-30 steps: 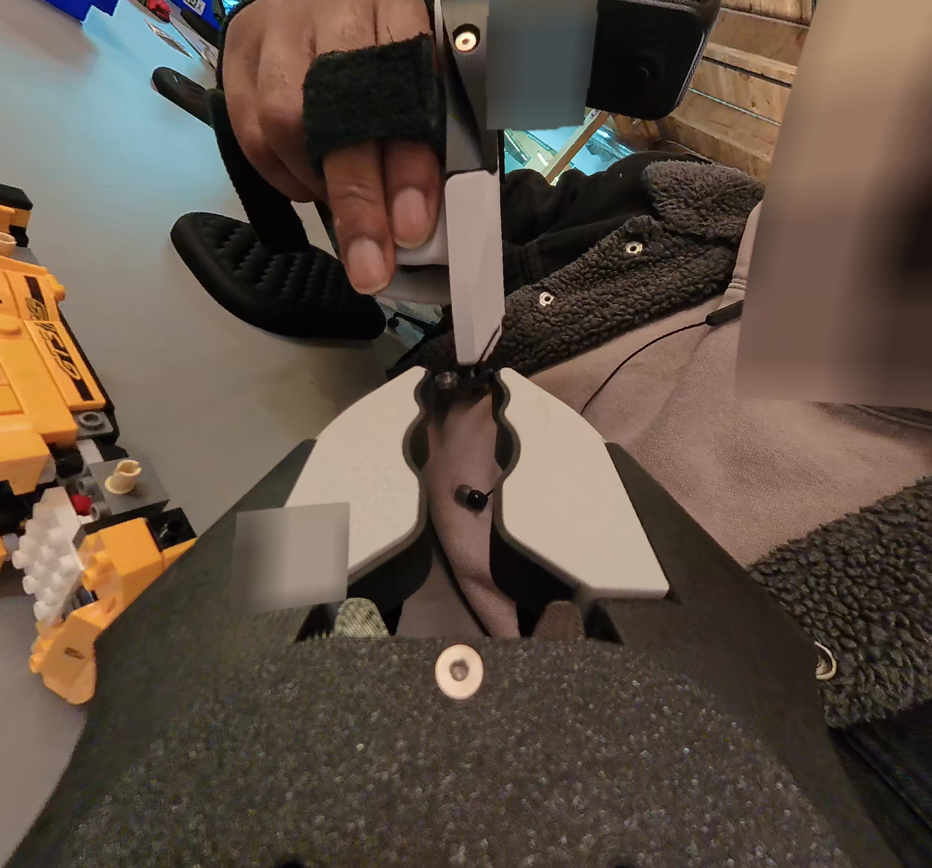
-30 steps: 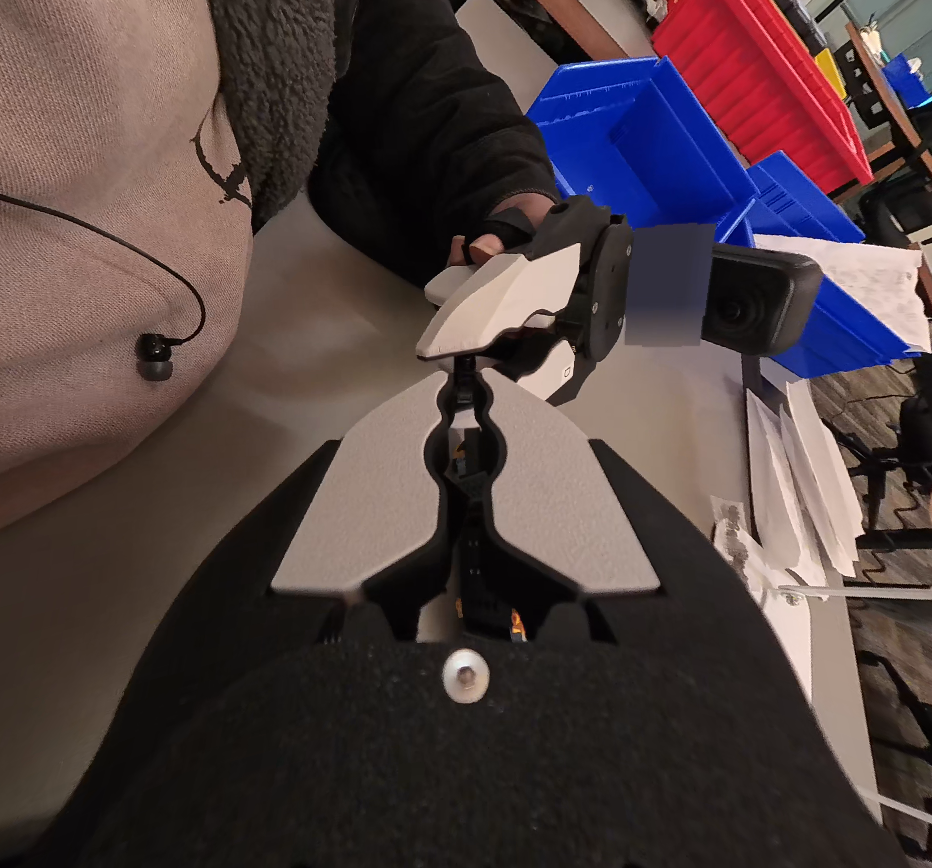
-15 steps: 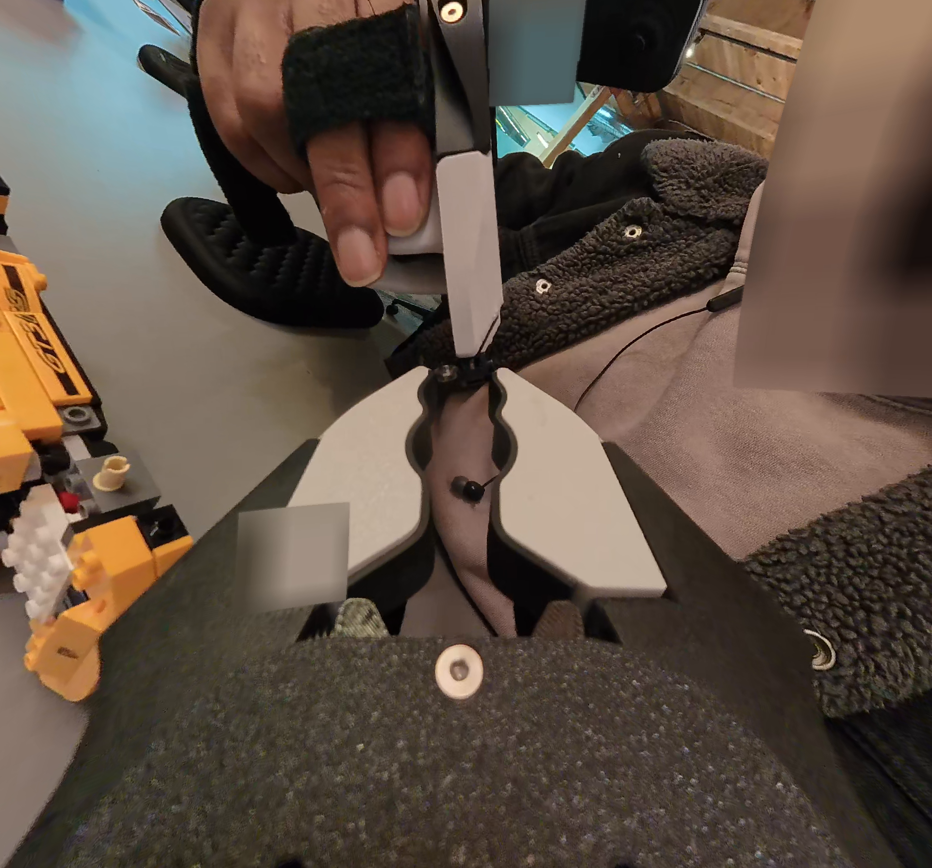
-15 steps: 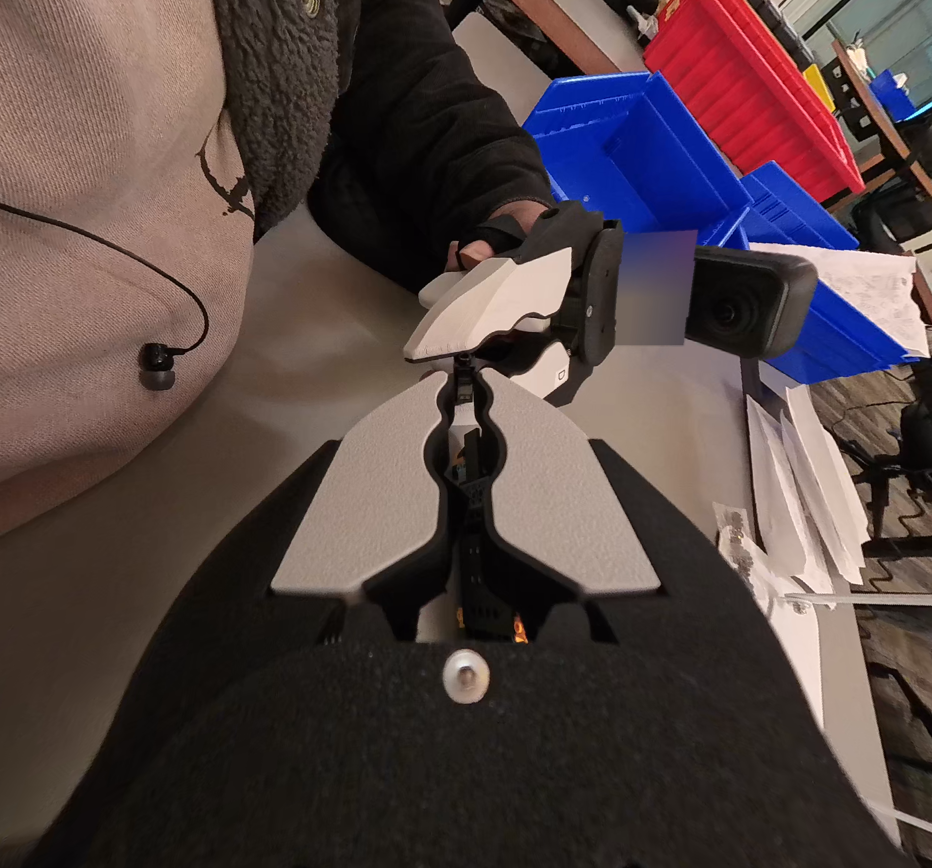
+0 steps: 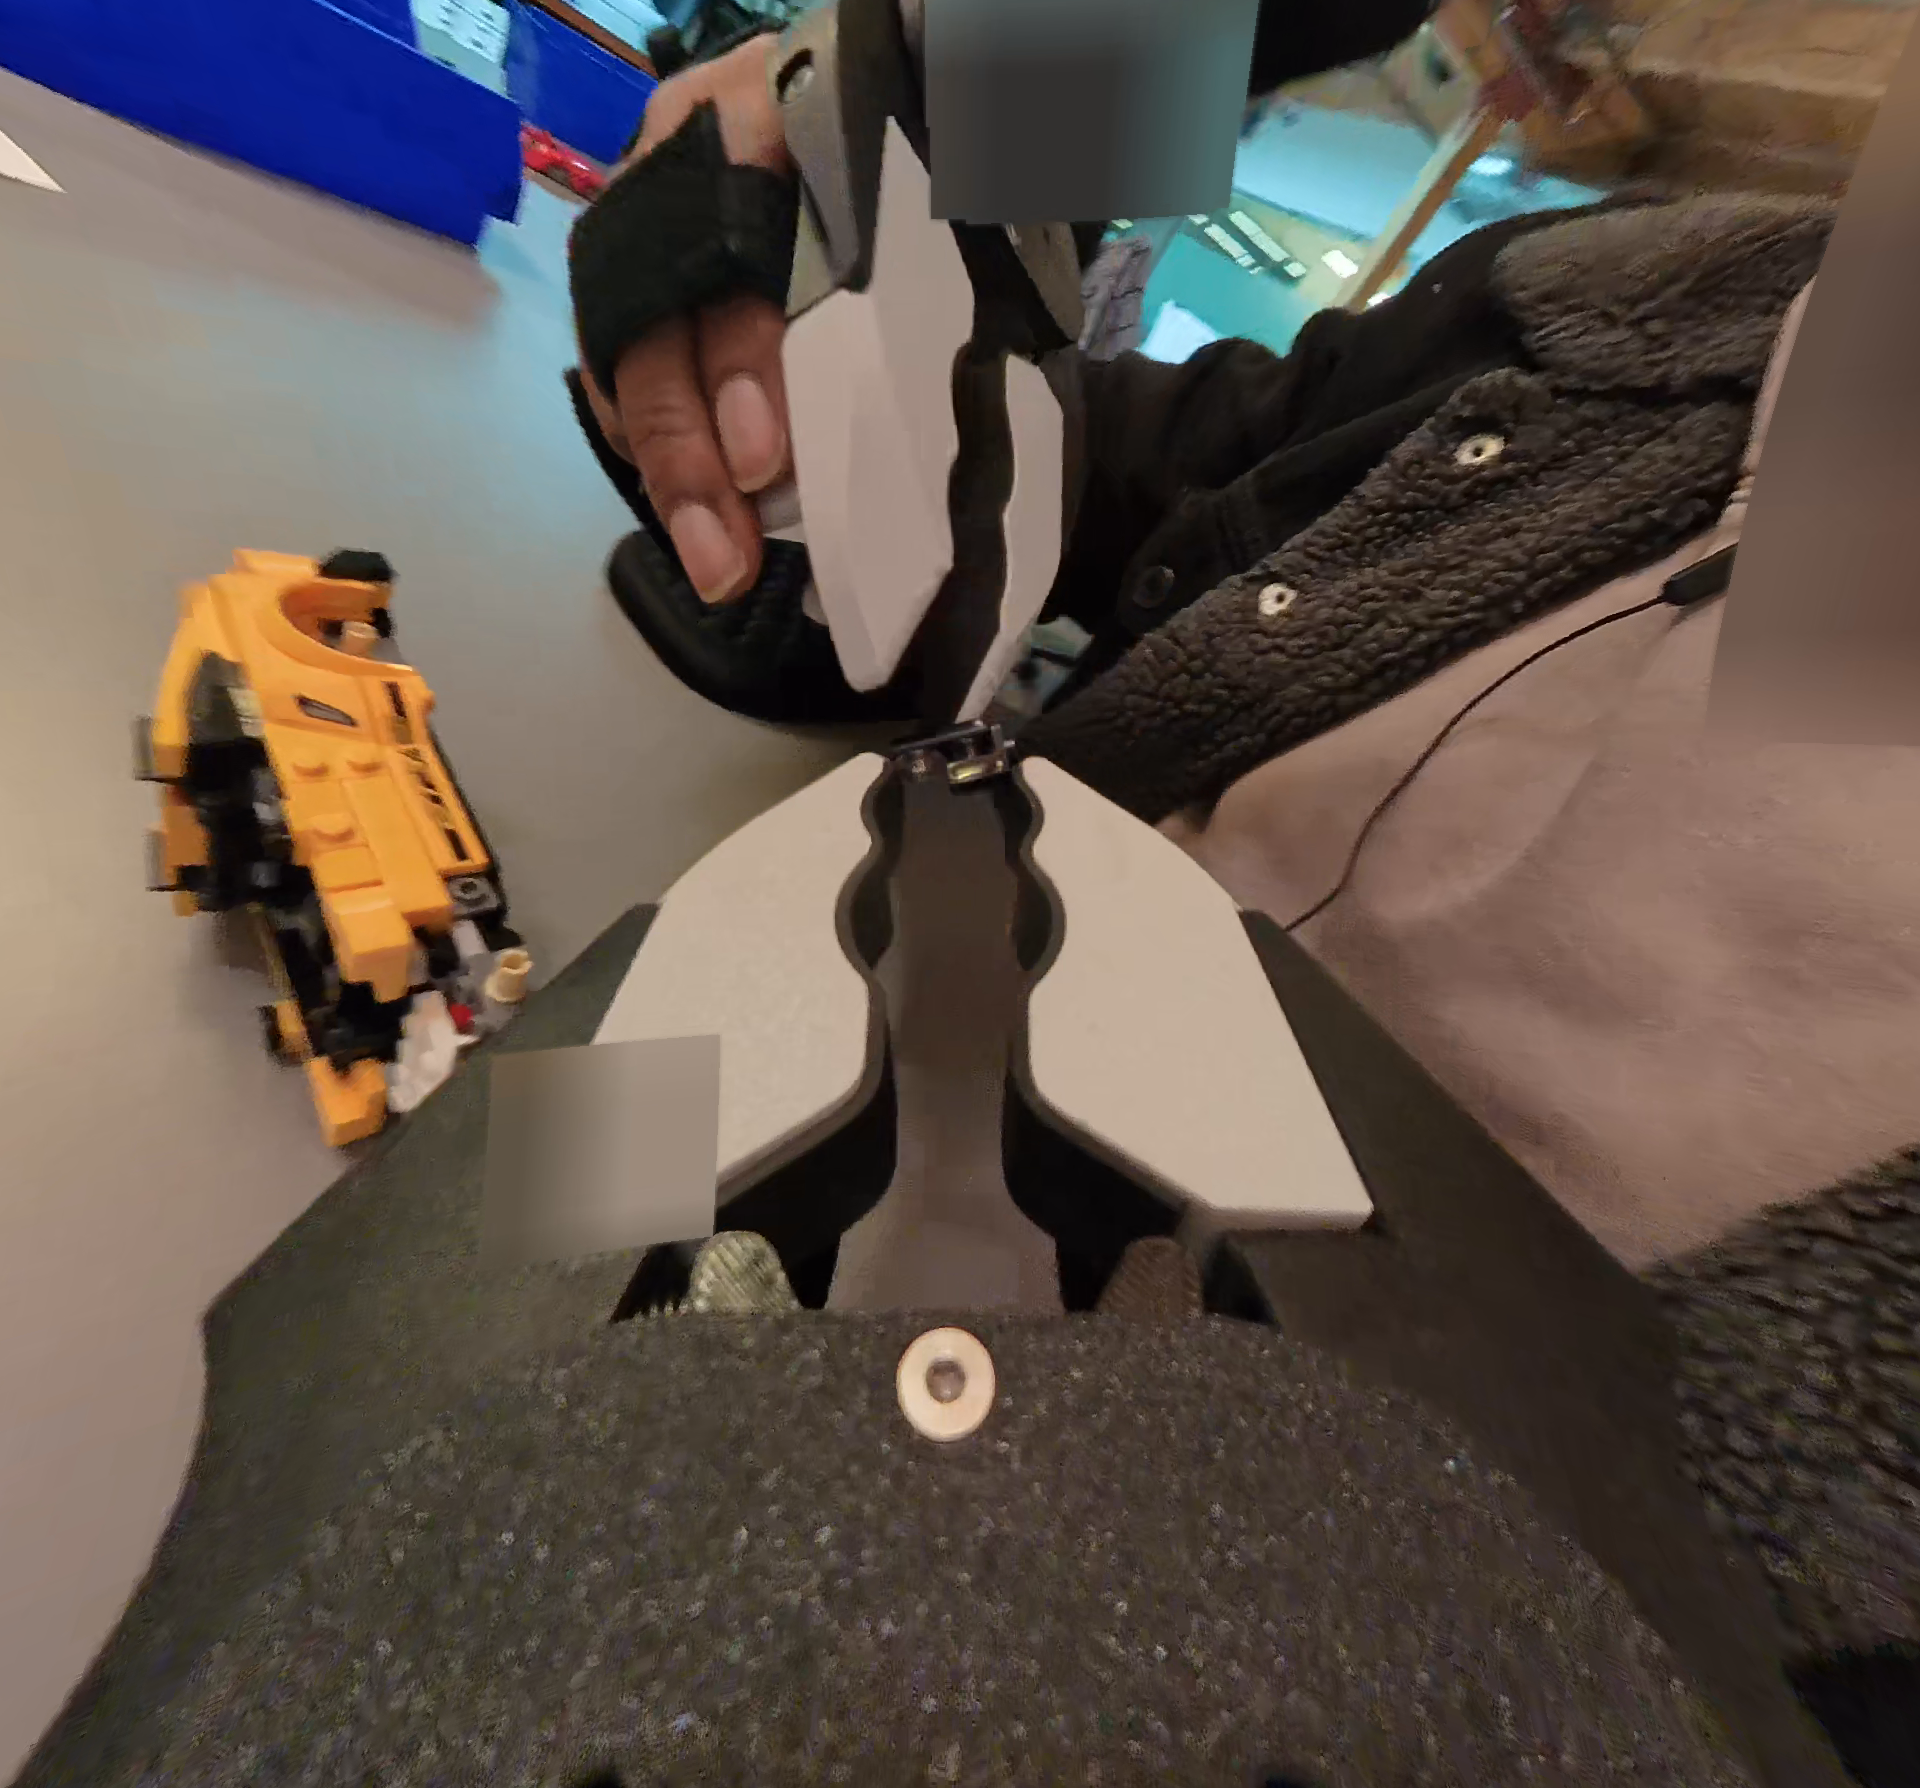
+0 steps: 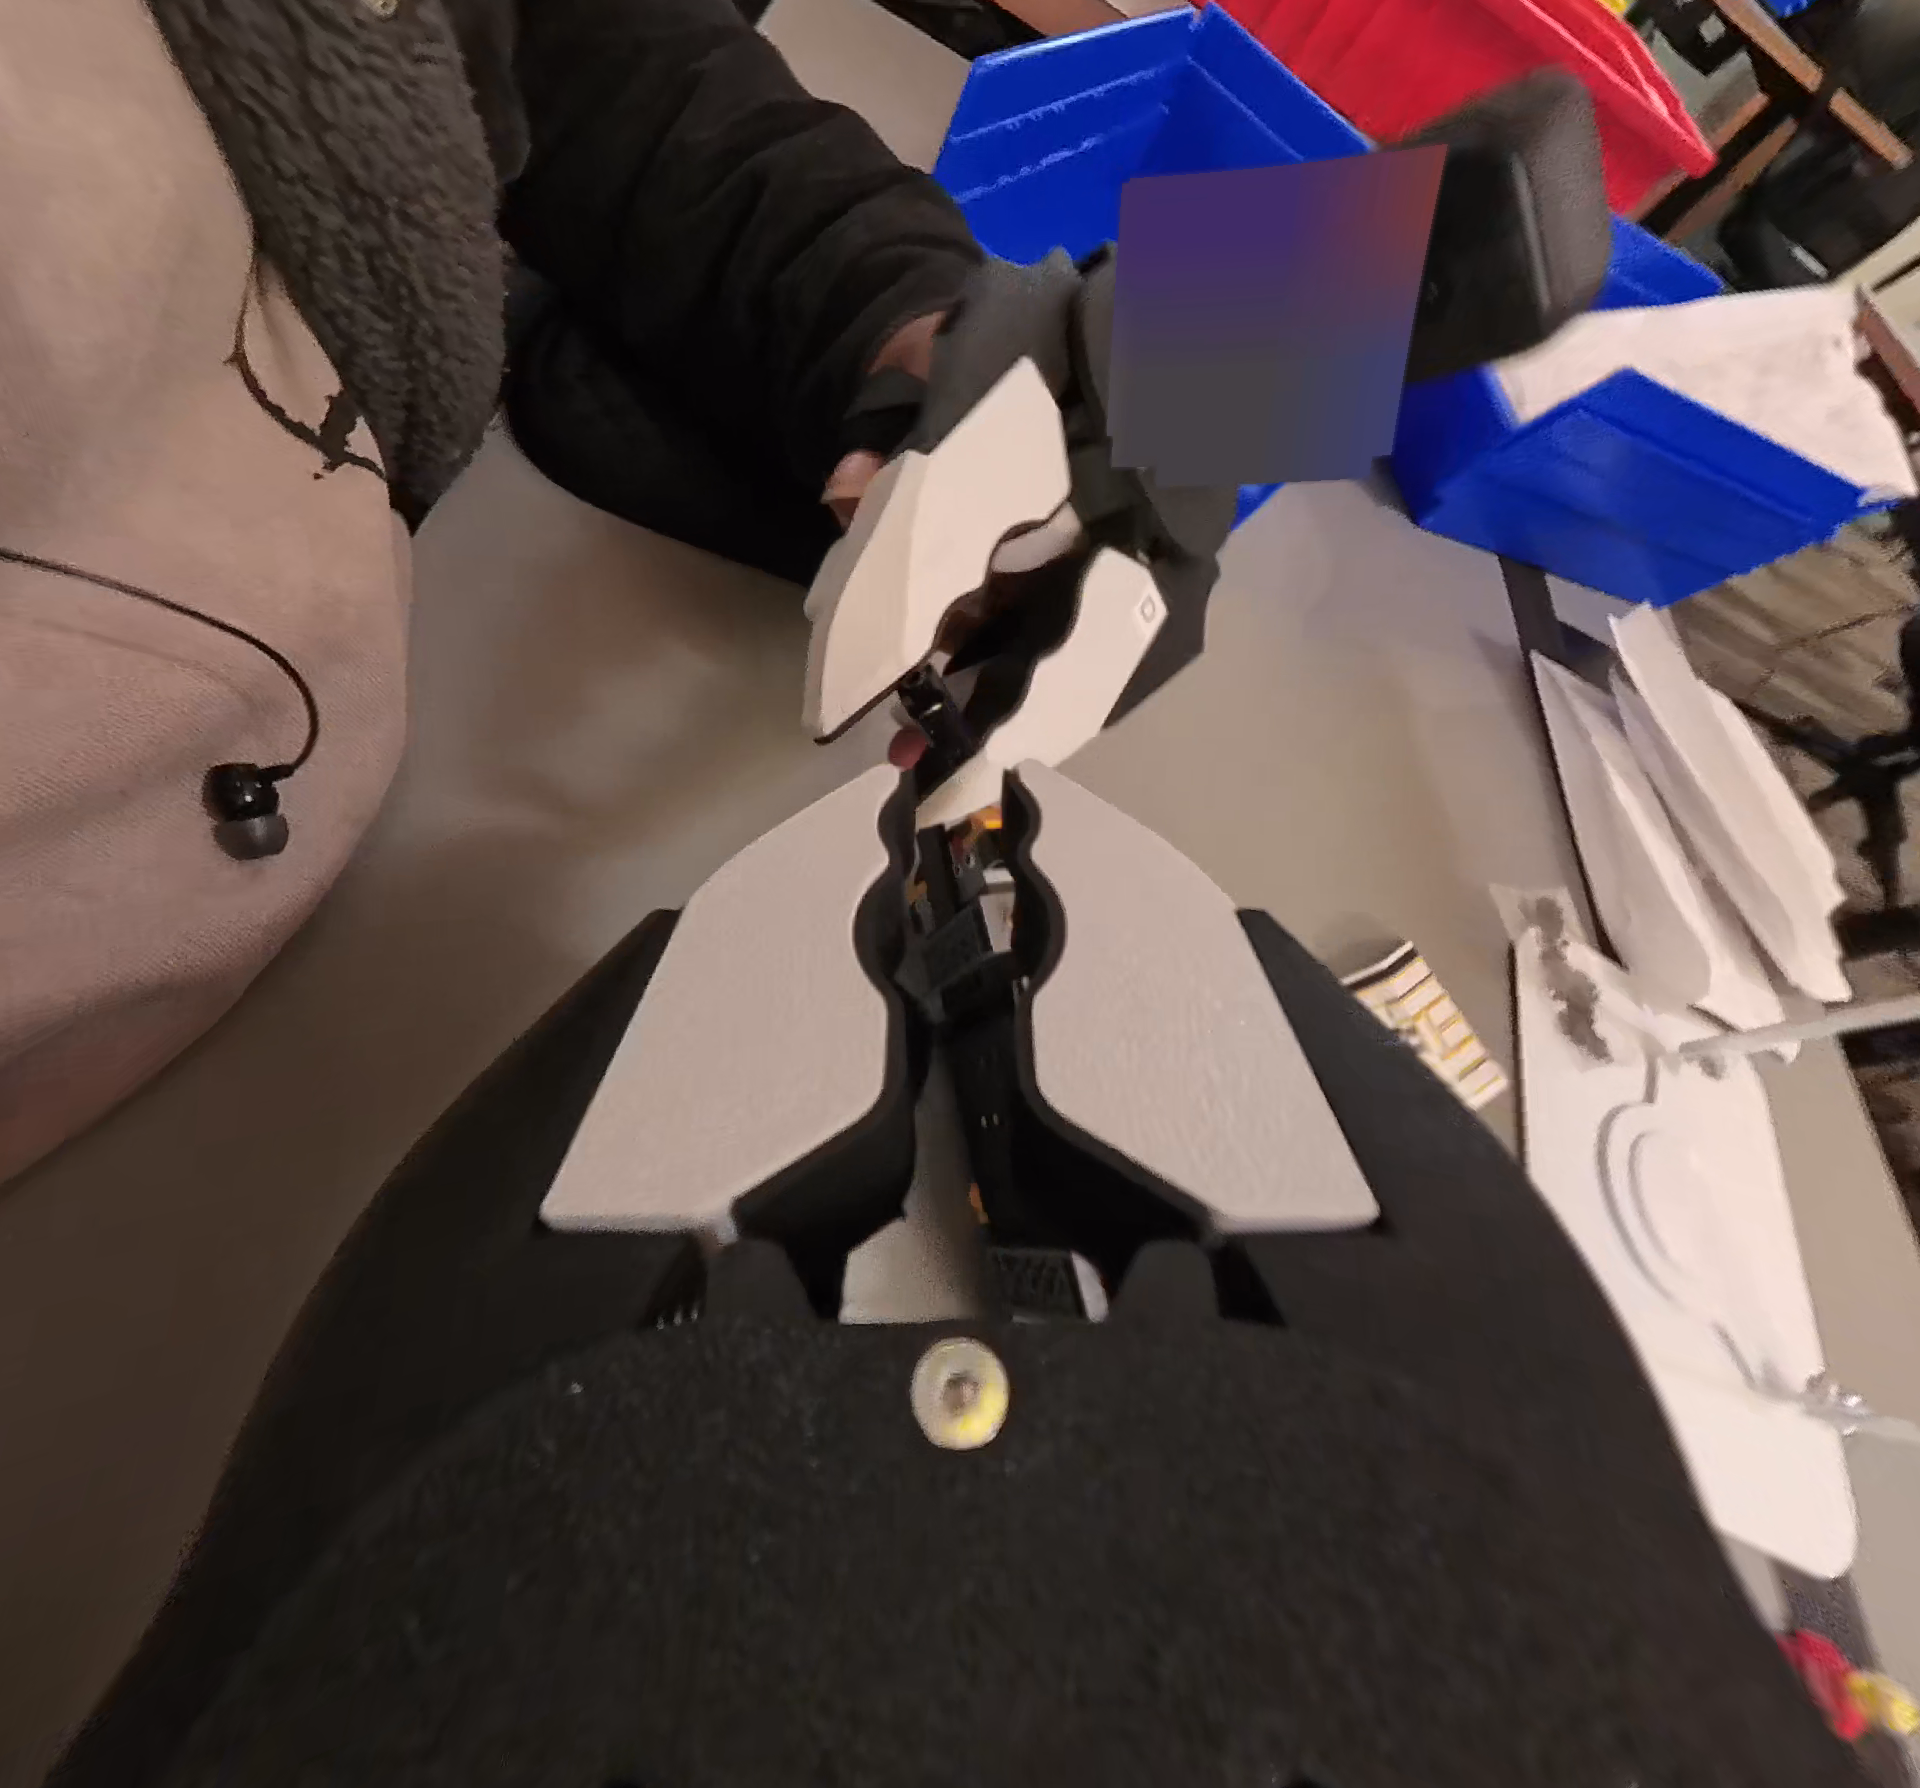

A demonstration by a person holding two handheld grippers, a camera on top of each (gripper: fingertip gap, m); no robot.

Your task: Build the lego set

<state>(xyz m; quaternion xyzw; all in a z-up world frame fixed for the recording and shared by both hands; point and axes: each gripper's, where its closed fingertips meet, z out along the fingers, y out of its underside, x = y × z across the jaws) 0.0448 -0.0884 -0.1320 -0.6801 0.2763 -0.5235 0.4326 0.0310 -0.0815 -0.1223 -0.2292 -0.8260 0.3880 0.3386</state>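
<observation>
Left wrist view: a small black piece [image 5: 956, 759] sits pinched at the tips of the left gripper [image 5: 954, 770], held up above the table [image 5: 260, 388] and close to the person's fleece jacket [image 5: 1403, 543]. The right gripper [image 5: 940, 689] comes down from above, tips meeting that same piece; its fingers are nearly together (whether they actually grip it, I cannot tell). A hand [image 5: 707, 408] in a black strap holds it. Left on the table lies the orange car [image 5: 312, 834], well apart from both grippers. Blue bins [image 5: 239, 65] stand at the far edge.

Right wrist view: the right gripper [image 6: 961, 788] meets the left gripper [image 6: 914, 730] tip to tip, a black piece [image 6: 930, 704] between the left's fingers. White papers [image 6: 1683, 855] lie at right.
</observation>
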